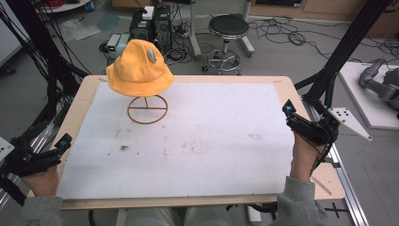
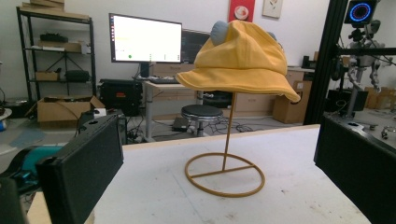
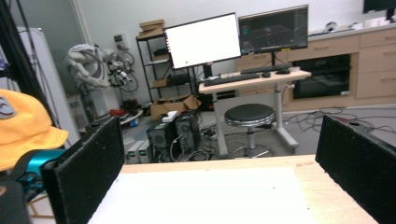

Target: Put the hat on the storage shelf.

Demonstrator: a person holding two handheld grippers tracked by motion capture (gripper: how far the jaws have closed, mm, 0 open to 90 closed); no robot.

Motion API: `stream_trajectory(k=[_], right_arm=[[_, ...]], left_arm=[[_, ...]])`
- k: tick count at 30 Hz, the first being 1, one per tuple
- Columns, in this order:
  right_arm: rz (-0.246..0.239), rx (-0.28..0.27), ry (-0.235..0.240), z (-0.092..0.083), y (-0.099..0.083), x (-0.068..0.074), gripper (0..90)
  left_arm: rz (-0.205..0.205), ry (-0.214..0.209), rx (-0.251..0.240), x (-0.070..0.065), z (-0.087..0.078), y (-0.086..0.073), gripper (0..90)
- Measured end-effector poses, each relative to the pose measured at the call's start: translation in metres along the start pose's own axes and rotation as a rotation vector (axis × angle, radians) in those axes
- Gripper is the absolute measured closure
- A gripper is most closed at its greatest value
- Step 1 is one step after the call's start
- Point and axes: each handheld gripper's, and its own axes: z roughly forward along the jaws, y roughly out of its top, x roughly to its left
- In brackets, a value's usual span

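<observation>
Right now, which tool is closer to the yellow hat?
The left tool, at the table's left edge, on the hat's side; the right tool sits at the opposite edge.

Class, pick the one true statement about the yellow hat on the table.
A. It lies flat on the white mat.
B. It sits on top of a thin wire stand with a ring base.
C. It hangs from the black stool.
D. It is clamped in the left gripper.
B: the yellow hat rests atop the wire stand, whose ring base sits on the white mat, with both grippers open and apart from it.

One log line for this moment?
hat: on stand | left gripper: open, idle | right gripper: open, idle
</observation>
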Motion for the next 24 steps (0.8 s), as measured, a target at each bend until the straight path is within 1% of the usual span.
stream_trajectory(k=[1, 4, 5, 8, 9, 14, 19, 24], right_arm=[[-0.005, -0.004, -0.006, -0.001, -0.001, -0.001, 1.0], [-0.003, 0.017, -0.007, -0.004, -0.007, -0.005, 1.0], [0.002, 0.025, -0.008, -0.004, -0.008, -0.007, 1.0], [0.026, 0.022, -0.006, -0.006, -0.011, -0.01, 1.0], [0.024, 0.022, -0.005, -0.006, -0.012, -0.011, 1.0], [0.018, 0.037, 0.005, -0.002, -0.016, -0.007, 1.0], [0.019, 0.047, 0.011, 0.0, -0.019, -0.006, 1.0], [0.019, 0.045, 0.008, 0.0, -0.02, -0.007, 1.0]], left_arm=[[-0.001, -0.004, 0.001, 0.001, 0.0, 0.0, 1.7], [-0.009, -0.007, 0.006, 0.001, 0.002, -0.001, 1.7], [-0.014, -0.01, 0.005, 0.001, 0.002, -0.002, 1.7], [-0.012, -0.02, 0.016, -0.001, 0.005, -0.003, 1.7], [-0.009, -0.024, 0.019, -0.002, 0.006, -0.004, 1.7], [-0.003, -0.043, 0.025, -0.006, 0.009, -0.004, 1.7], [-0.003, -0.047, 0.027, -0.007, 0.009, -0.004, 1.7], [-0.005, -0.05, 0.028, -0.007, 0.01, -0.005, 1.7]])
